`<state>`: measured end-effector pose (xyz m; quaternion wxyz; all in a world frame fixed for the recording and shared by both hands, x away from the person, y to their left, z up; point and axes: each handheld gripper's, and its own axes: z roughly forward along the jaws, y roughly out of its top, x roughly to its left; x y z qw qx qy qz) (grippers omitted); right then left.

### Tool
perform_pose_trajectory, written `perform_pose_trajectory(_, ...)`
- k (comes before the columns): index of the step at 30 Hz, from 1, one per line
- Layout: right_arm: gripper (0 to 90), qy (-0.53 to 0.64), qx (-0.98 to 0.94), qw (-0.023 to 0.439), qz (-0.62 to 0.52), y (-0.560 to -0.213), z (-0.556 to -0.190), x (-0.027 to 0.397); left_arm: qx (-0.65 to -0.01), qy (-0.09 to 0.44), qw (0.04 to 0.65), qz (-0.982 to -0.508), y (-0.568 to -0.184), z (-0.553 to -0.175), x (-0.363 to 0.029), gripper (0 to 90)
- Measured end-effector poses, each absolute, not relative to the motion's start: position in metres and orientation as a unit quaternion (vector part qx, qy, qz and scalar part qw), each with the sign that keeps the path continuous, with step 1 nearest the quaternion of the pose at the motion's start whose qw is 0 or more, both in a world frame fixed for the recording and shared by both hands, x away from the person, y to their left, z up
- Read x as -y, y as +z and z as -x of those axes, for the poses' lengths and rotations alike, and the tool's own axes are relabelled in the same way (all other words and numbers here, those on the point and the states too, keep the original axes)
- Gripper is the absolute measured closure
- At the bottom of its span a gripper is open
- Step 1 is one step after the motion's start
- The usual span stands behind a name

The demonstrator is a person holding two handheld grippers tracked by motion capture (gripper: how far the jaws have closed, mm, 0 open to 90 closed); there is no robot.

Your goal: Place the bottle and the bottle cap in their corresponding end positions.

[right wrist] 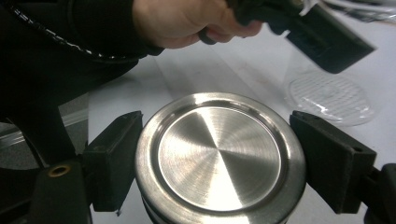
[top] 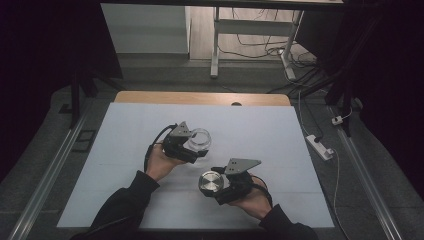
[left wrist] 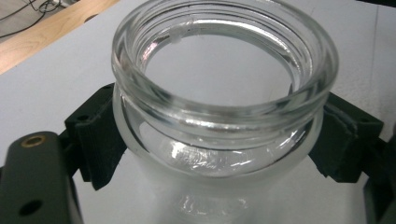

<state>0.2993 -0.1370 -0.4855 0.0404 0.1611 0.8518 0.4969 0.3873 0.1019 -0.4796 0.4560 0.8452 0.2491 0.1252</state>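
Glass and steel are apart: the clear glass jar (left wrist: 224,93) sits clamped between the left gripper (top: 192,147)'s black pads just under its threaded neck, over the middle of the white table (top: 125,150). The brushed metal lid (right wrist: 219,156) is pinched at its rim by the right gripper (top: 222,187), nearer the person and right of the jar.

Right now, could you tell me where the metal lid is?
In the high view, right of centre, clamped in the right hand-held gripper, the metal lid sits just below the glass jar.
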Motion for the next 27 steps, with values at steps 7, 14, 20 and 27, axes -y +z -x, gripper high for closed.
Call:
perform_pose_trajectory(7, 20.0, 0.489, -0.858, 0.038, -0.155, -0.495, -0.299, 0.129, -0.25, 0.125, 0.459, -0.843, -0.482, -0.397, -0.097, 15.9)
perform_pose_trajectory(14, 20.0, 0.479, -0.864, 0.035, -0.15, -0.505, -0.3, 0.12, -0.249, 0.129, 0.457, -0.844, -0.487, -0.406, -0.091, 15.9)
perform_pose_trajectory(20, 20.0, 0.472, -0.868, 0.039, -0.146, -0.512, -0.301, 0.116, -0.257, 0.13, 0.456, -0.842, -0.492, -0.414, -0.091, 15.9)
perform_pose_trajectory(27, 20.0, 0.462, -0.873, 0.038, -0.15, -0.522, -0.305, 0.113, -0.262, 0.132, 0.454, -0.841, -0.499, -0.42, -0.09, 15.9)
